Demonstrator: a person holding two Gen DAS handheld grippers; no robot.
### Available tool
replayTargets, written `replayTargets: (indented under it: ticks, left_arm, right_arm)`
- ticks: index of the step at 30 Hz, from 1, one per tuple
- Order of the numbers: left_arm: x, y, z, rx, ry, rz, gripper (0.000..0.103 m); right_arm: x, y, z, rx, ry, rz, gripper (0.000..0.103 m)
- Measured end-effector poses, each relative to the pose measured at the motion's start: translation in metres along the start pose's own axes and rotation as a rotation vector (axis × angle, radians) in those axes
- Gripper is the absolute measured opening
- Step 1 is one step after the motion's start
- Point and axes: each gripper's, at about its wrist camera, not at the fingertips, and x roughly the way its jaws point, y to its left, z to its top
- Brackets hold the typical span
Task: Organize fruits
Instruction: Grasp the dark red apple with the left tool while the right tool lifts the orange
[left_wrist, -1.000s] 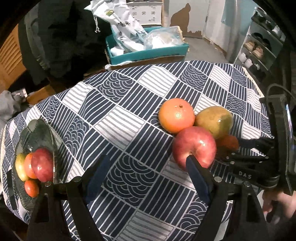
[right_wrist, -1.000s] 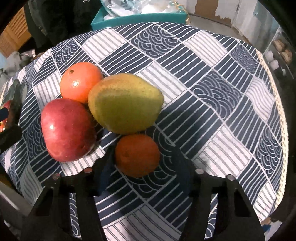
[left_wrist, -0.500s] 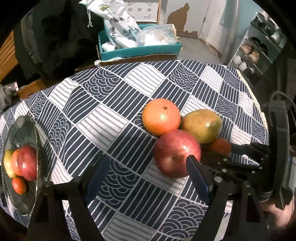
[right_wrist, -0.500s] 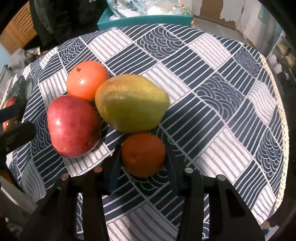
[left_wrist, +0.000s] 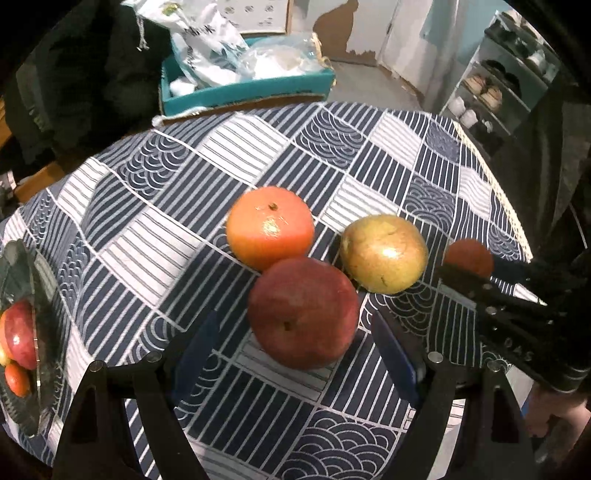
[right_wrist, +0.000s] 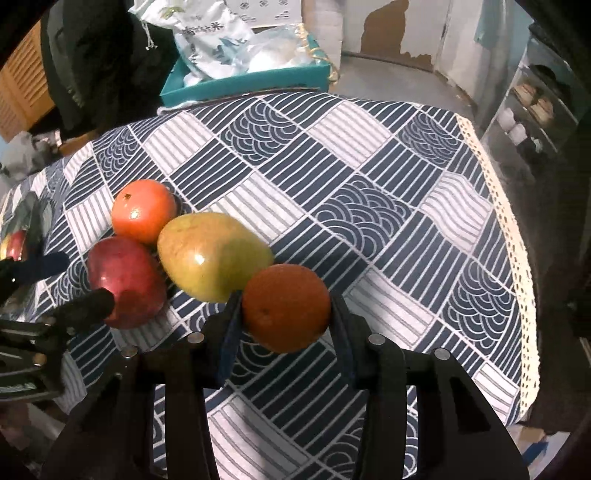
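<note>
The small orange (right_wrist: 286, 307) sits clamped between the two blue pads of the right gripper (right_wrist: 286, 314), one pad pressing each flank; in the left wrist view the same fruit (left_wrist: 468, 255) shows dimly behind the dark fingers of that gripper, to the right of the other loose fruit. Whether it is clear of the cloth cannot be told.

Just to its left lies the mango (right_wrist: 212, 256) (yellow-green, lying on its side), resting on the tablecloth (right_wrist: 369, 221). The red apple (right_wrist: 125, 282) lies beside the mango on the left, and the large orange (right_wrist: 144, 210) lies behind both; the three loose fruits crowd together, with the apple and the large orange appearing to touch.

The left gripper (left_wrist: 295, 354) points down at the red apple (left_wrist: 303, 312) with its jaws standing wide. The apple lies partly between the blue pads (left_wrist: 397, 356), but neither pad presses it: clear gaps show on both sides.

At the far left of the table a dark glass plate (left_wrist: 22, 266) holds more fruit, including a second red apple (left_wrist: 20, 334) and a small orange piece (left_wrist: 16, 379).

Beyond the table edge stands a teal box (right_wrist: 243, 79) holding white plastic bags (right_wrist: 214, 33). A shelf (left_wrist: 495, 92) with shoes stands at the right, against the wall.
</note>
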Motion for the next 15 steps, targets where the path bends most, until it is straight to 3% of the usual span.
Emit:
replayTargets:
  ticks: [10,15]
  left_arm:
    - [0.028,0.001,0.003,-0.015,0.052,0.003,0.085]
    - [0.036,0.001,0.003,-0.009,0.071,-0.012,0.079]
  right_arm:
    - [-0.004,-0.009,0.002,0.014,-0.014,-0.006,0.044]
    - [-0.004,-0.01,0.003,0.021,-0.015,-0.005,0.044]
